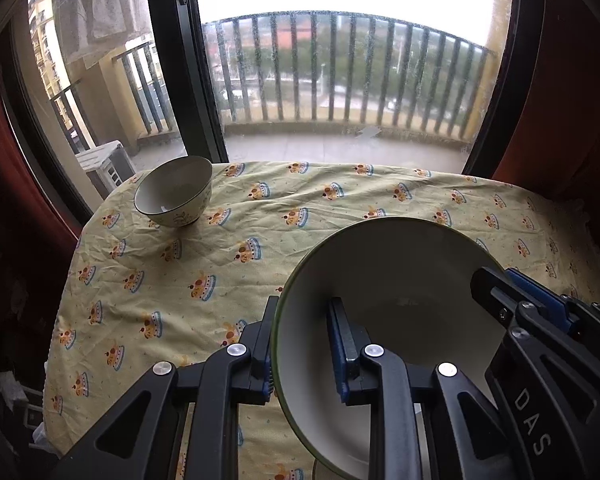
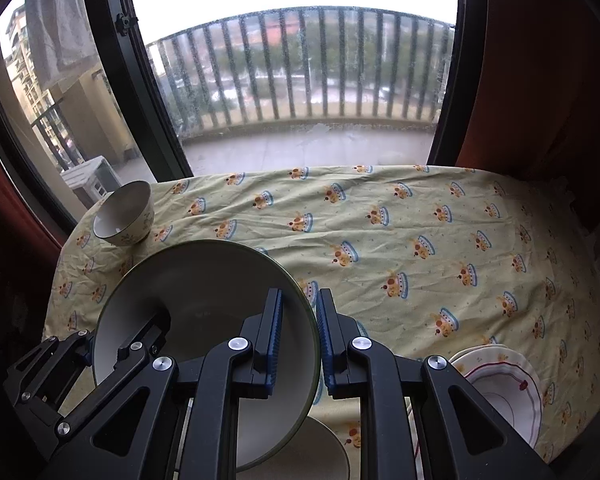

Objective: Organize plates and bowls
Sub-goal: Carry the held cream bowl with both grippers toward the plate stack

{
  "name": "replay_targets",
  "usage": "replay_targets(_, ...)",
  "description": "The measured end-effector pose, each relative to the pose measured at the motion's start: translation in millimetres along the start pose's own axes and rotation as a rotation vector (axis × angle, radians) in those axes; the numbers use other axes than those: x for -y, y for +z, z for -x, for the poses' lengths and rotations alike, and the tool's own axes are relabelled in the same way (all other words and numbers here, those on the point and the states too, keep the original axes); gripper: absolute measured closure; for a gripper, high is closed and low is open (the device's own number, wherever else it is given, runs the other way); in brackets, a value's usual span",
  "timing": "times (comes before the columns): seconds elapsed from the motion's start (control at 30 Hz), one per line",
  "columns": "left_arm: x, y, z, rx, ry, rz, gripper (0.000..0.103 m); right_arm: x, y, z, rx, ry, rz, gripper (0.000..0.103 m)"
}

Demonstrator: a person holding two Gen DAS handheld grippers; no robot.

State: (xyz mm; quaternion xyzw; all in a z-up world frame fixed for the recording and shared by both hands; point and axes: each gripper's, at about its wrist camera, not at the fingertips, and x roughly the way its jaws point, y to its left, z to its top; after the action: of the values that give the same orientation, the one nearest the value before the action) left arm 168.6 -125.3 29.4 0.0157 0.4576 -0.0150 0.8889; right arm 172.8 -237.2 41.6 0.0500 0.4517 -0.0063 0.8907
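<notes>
Left tongs (image 1: 304, 344) and right tongs (image 2: 298, 336) each pinched opposite sides of the rim of a large green-rimmed bowl (image 2: 204, 312), held tilted above the bench (image 2: 400, 232). A small bowl (image 1: 174, 192) stood at the far left corner; scalloped plates (image 2: 508, 392) lay near right.

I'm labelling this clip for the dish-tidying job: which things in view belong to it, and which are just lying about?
Part of the job:
- big bowl, held at its rim by the left gripper and the right gripper
- small bowl
- plates
- dish under the big bowl

Just there:
- tablecloth
- window
- curtain
</notes>
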Motion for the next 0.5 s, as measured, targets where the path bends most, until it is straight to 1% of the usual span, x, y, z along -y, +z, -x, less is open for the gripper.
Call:
replay_targets(0.27, 10.4, -35.5, 9.9, -0.042, 0.005, 0.006, 0.082, 9.9, -32.8, 11.9, -0.037, 0.005, 0.030, 0.082)
replay_targets(0.5, 14.8, -59.2, 5.6, -0.087, 0.004, 0.006, 0.082, 16.6, -58.5, 5.2, -0.094, 0.014, 0.040, 0.082)
